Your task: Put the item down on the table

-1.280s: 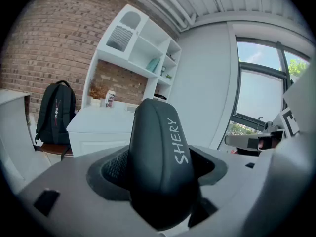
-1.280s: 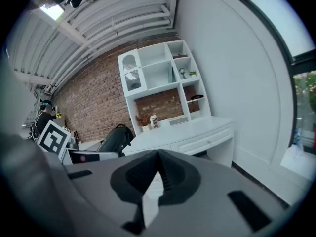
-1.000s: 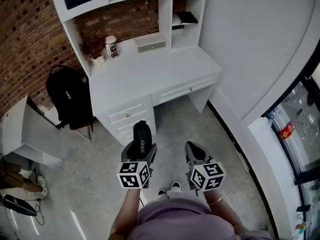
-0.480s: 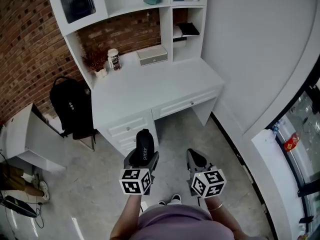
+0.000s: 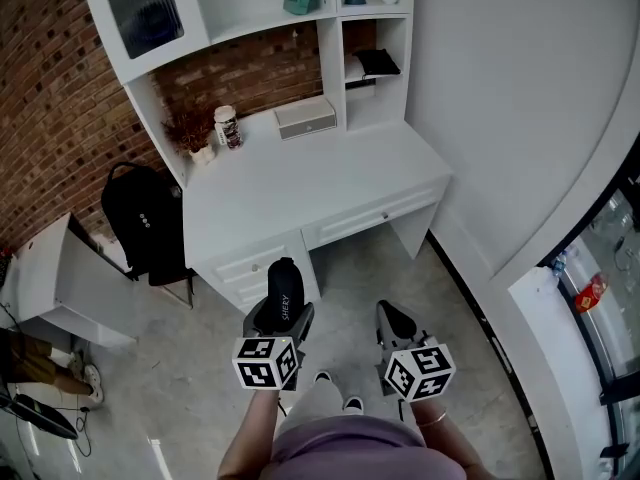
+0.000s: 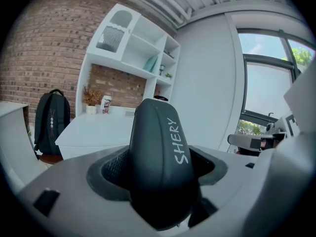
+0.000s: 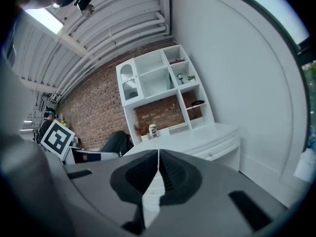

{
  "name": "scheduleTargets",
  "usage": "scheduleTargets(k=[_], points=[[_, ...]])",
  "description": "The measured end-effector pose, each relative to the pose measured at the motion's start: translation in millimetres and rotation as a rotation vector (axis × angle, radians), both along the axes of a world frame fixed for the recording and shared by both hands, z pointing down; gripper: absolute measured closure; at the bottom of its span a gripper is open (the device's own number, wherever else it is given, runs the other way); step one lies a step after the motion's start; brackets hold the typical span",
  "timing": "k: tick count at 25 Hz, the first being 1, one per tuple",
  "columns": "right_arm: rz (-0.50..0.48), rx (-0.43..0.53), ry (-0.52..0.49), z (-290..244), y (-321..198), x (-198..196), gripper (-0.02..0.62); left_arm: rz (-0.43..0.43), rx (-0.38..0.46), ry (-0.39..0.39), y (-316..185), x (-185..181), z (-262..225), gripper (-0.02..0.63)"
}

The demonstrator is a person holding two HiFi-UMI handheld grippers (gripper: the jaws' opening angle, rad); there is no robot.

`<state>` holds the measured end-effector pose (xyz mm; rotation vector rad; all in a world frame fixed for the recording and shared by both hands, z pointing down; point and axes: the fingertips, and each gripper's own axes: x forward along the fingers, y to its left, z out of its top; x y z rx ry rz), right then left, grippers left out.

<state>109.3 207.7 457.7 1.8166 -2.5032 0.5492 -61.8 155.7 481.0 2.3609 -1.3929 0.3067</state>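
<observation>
while we stand on the floor, our left tongs (image 5: 281, 316) are shut tight on a dark rounded case (image 6: 159, 152) with the white word "shery" on its side. the case sits between the two jaws and sticks up and out past their tips. it is up in the air, not on anything.

our right tongs (image 5: 396, 320) are just beside the left ones, on their right. their jaws are pressed together and nothing is between them.

the white worktop (image 5: 330, 183) is ahead of both tongs and well apart from them, so the case is not on it yet. at its far edge, ahead of the left tongs, we see a small pale box (image 5: 305, 116), a jar (image 5: 228, 126) and a little pot of dry brown twigs (image 5: 190, 130). white shelves (image 5: 260, 8) rise behind them against a brick wall (image 5: 50, 88).

a black backpack (image 5: 142, 220) rests ahead and to the left of the left tongs, beside the worktop.
</observation>
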Motion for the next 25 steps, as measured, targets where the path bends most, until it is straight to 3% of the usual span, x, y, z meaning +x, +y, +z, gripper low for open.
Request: scheduleTargets(k=[6, 25], points=[[-0.019, -0.017, -0.006, 8, -38, 0, 0.594, -0.020, -0.018, -0.001, -38, 3, 9, 0.256], [0.042, -0.025, 0.008, 5, -242, -28, 0.595, 0.042, -0.007, -0.012, -248, -13, 9, 0.256]])
